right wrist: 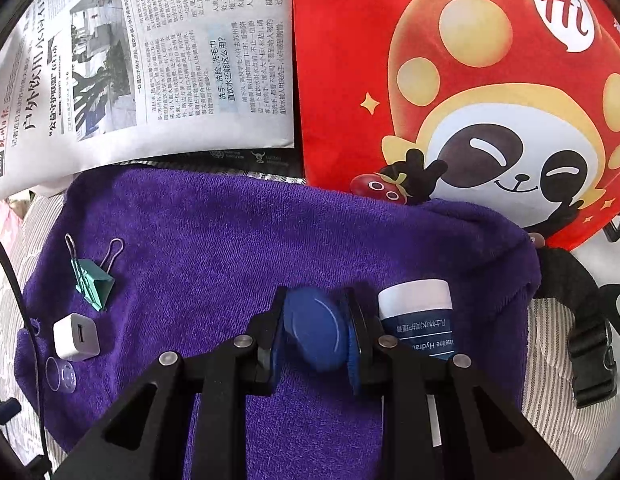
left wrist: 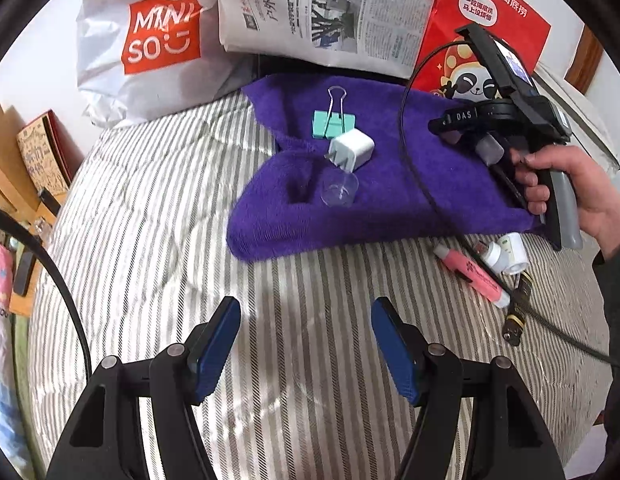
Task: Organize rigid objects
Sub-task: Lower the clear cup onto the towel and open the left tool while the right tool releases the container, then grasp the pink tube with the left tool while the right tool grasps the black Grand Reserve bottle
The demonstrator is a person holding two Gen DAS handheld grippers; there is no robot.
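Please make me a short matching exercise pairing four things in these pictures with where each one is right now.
Things:
1. binder clip
2. pink tube
3. blue rounded object
4. Vaseline tube

Places:
A. on the striped bedding, off the towel
B. clamped in the right hand-held gripper
C. on the purple towel, just beyond the white charger
D. lying right beside the right hand-held gripper, on the towel

Pairs: 1-C, 2-A, 3-B, 4-D
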